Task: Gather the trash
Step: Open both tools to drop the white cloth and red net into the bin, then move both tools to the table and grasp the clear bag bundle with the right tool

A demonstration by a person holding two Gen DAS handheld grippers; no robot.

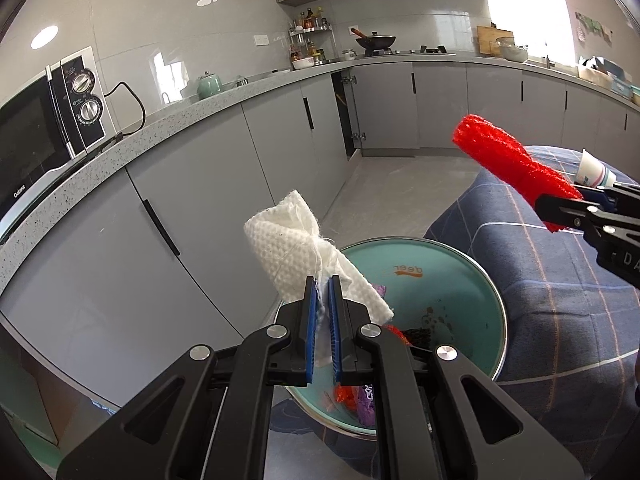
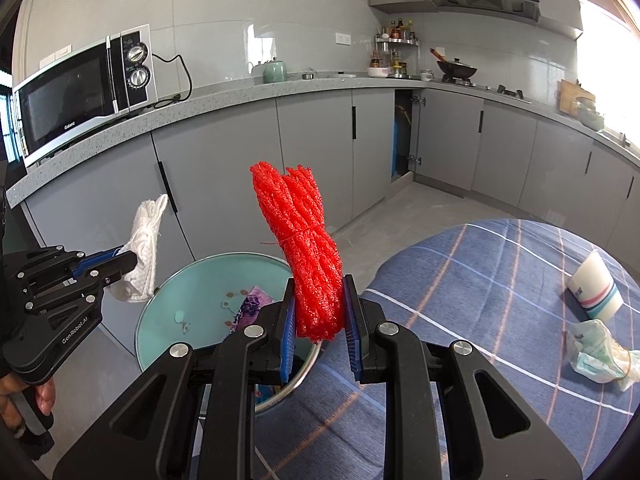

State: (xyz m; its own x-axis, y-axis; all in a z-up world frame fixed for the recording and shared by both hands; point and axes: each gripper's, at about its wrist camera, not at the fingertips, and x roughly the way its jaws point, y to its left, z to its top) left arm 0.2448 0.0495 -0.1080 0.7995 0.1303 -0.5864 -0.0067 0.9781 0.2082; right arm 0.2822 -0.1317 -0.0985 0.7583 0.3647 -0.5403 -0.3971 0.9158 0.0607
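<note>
While both hands carry trash, the left gripper (image 1: 323,312), fingers pinched on a white towel (image 1: 288,248), sits nearest the bin (image 1: 460,280), seemingly over its rim; the right gripper (image 2: 320,320) clamps a red net (image 2: 304,240) upright, just beside the bin.

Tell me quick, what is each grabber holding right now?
Left gripper: closed on a white paper towel, above the teal trash bin.
Right gripper: closed on a red foam net.
</note>
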